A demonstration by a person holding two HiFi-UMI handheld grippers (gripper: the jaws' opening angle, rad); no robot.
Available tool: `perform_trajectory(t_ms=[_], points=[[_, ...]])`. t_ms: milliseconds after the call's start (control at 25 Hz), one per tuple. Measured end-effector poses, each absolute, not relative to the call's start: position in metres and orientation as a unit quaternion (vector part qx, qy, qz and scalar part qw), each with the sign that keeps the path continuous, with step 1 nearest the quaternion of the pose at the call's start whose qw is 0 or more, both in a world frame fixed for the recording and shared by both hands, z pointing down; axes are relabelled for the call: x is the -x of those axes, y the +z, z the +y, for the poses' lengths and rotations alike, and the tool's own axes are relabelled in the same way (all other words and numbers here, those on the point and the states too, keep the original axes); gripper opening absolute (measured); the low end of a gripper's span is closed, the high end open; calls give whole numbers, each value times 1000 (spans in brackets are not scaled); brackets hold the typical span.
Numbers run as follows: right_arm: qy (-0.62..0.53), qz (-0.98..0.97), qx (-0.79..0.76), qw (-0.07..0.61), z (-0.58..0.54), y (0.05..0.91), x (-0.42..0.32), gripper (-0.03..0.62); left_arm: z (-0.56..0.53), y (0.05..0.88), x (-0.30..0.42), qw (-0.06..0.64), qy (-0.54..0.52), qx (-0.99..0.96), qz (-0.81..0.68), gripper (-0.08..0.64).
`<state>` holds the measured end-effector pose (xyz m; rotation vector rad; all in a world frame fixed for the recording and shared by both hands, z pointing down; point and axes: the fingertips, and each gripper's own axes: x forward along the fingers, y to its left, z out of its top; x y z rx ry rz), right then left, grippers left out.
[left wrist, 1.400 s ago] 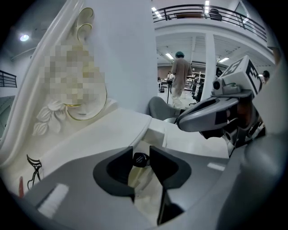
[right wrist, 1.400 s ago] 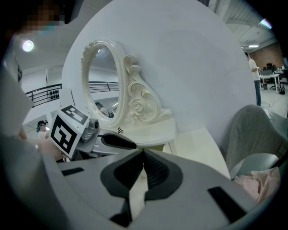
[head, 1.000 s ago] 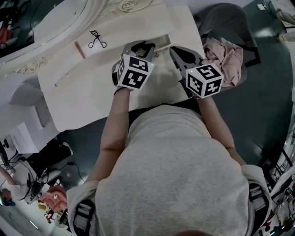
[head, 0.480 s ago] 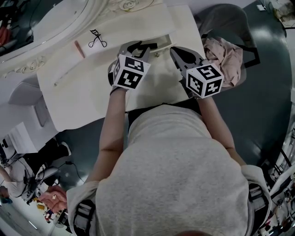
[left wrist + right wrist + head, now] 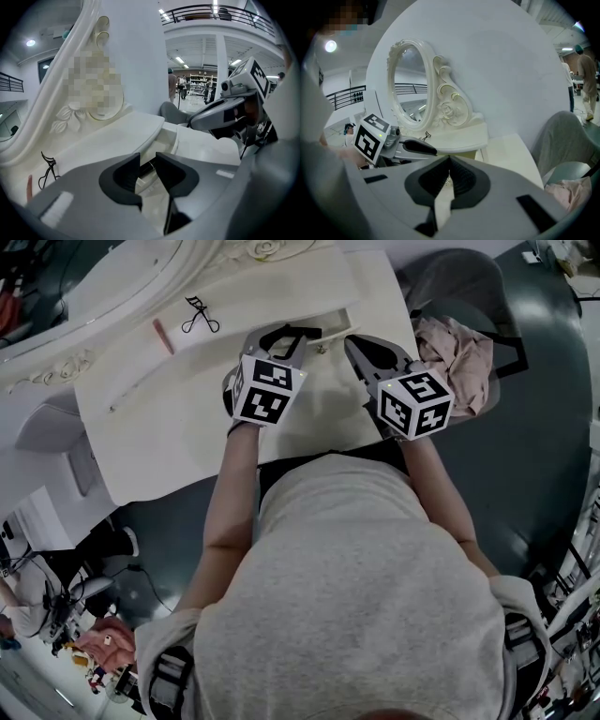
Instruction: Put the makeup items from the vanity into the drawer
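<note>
Left gripper [image 5: 147,159]: jaws apart, nothing pressed between the pads. Only the dark slot of the part-open drawer [image 5: 180,140] shows through the gap.
Right gripper [image 5: 449,169]: jaw tips together, nothing seen held.
Eyelash curler [image 5: 197,317] and pink stick [image 5: 163,337] lie on the raised shelf of the vanity [image 5: 169,427]. Both are left of the left gripper [image 5: 281,334] and clear of its jaws.
The drawer [image 5: 330,326] sits under the shelf's right end, between the two gripper noses. The right gripper [image 5: 356,343] is just beside it.
The tabletop in front is bare. The vanity's right edge is close to a chair [image 5: 469,287] holding a pink cloth [image 5: 459,352].
Only the left gripper view looks into the drawer slot. The right gripper view adds the oval mirror [image 5: 410,84], with the curler [image 5: 426,136] below it.
</note>
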<state>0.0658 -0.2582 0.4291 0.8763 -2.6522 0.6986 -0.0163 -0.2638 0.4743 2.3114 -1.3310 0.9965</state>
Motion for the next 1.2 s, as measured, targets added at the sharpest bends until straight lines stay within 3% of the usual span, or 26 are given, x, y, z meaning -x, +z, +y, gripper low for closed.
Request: perform_trajectory(t_ms=[320, 480, 760, 1200], points=[[214, -926, -284, 127, -252, 413, -53, 8, -254, 433, 9, 204, 197, -843, -458, 57], [184, -937, -261, 144, -247, 401, -47, 8, -242, 426, 11, 211, 179, -847, -454, 11], [105, -958, -198, 181, -227, 378, -24, 8, -221, 417, 23, 222, 162, -862, -426, 9], [86, -960, -175, 201, -203, 376, 15, 8, -200, 404, 63, 195, 120, -861, -454, 9]])
